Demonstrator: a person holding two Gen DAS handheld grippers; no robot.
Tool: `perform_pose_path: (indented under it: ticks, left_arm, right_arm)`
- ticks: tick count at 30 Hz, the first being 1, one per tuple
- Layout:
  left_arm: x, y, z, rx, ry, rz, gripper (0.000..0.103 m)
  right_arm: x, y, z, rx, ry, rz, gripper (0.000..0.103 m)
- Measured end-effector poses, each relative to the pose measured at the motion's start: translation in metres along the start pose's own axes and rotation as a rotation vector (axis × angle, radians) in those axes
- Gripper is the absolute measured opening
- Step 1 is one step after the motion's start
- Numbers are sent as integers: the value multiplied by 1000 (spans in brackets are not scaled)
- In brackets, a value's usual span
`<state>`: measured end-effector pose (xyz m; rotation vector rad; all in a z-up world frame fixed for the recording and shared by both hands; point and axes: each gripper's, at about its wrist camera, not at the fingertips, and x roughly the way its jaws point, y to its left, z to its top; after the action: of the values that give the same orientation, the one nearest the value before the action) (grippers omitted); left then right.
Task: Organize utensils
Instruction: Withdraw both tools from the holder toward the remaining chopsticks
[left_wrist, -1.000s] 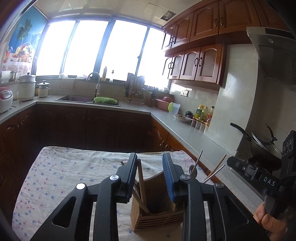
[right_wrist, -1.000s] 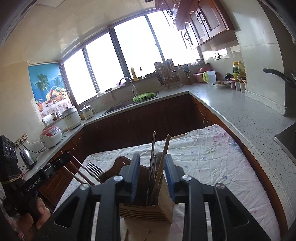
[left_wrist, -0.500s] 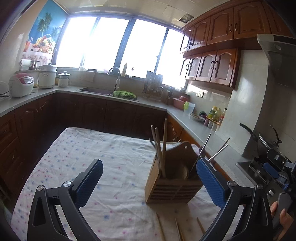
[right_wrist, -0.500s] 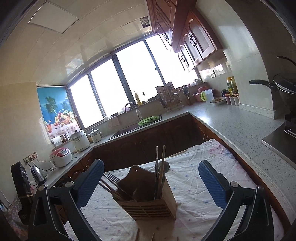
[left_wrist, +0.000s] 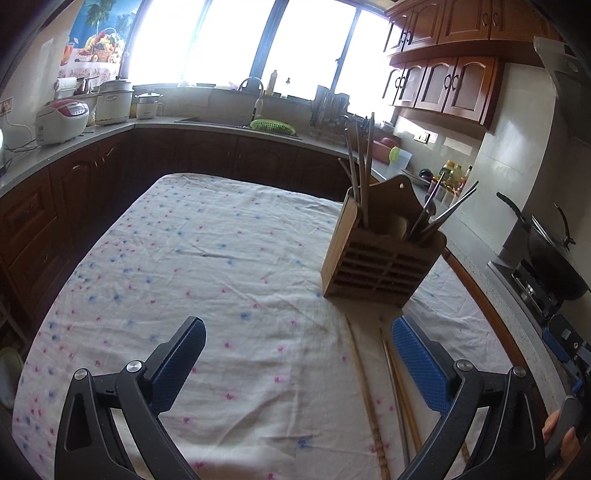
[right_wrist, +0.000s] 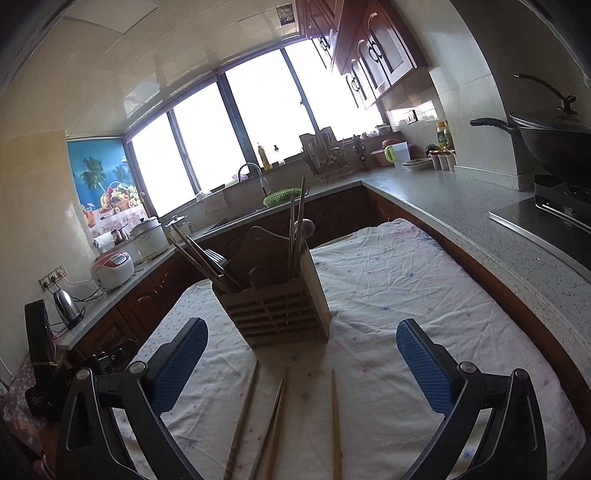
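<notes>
Both grippers hang over the tabletop (left_wrist: 221, 258) with fingers spread wide and released, nothing between them. The left gripper (left_wrist: 299, 354) sits over bare cloth, the right gripper (right_wrist: 303, 354) over the near ends of loose chopsticks (right_wrist: 275, 417) lying flat on the cloth. The wooden holder (right_wrist: 277, 314) stands upright just beyond them, touched by neither gripper. Chopsticks, a fork and other utensils stick out of its compartments, some upright, some leaning.
</notes>
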<state>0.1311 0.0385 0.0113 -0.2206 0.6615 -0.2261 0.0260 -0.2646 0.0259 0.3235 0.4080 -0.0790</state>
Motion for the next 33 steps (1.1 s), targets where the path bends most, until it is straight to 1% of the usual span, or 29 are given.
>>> perform_pose_path:
  ticks: [3, 6, 10, 18, 24, 26, 27, 28, 29, 31, 33]
  left_arm:
    - [0, 0, -3, -1, 22, -7, 102]
    - [1, -2, -7, 14, 31, 5, 102]
    - [7, -4, -11, 29, 63, 16, 102]
    - [21, -13, -14, 57, 97, 12, 102]
    - [46, -24, -16, 82, 165, 26, 99]
    - [56, -31, -16, 101, 189, 22, 89]
    - [62, -34, -15, 109, 206, 16, 86]
    - [68, -37, -14, 114, 220, 10, 78]
    - [75, -40, -12, 119, 233, 6, 74]
    - [88, -45, -8, 127, 257, -7, 69]
    - [102, -49, -4, 132, 280, -18, 65]
  right_arm:
    - [-2, 2, -14, -10, 30, -9, 103]
    - [1, 2, -24, -17, 64, -21, 103]
    - [7, 0, -33, -19, 100, -26, 103]
    - [20, 5, -44, -59, 165, -56, 103]
    - [33, 1, -49, -69, 212, -74, 102]
    - [38, 1, -50, -75, 229, -80, 101]
    - [39, 1, -50, -78, 237, -79, 99]
    - [42, 1, -50, -79, 248, -79, 96]
    - [46, 0, -50, -79, 258, -77, 93]
    - [53, -1, -49, -78, 279, -71, 80]
    - [62, -4, -49, -77, 308, -73, 74]
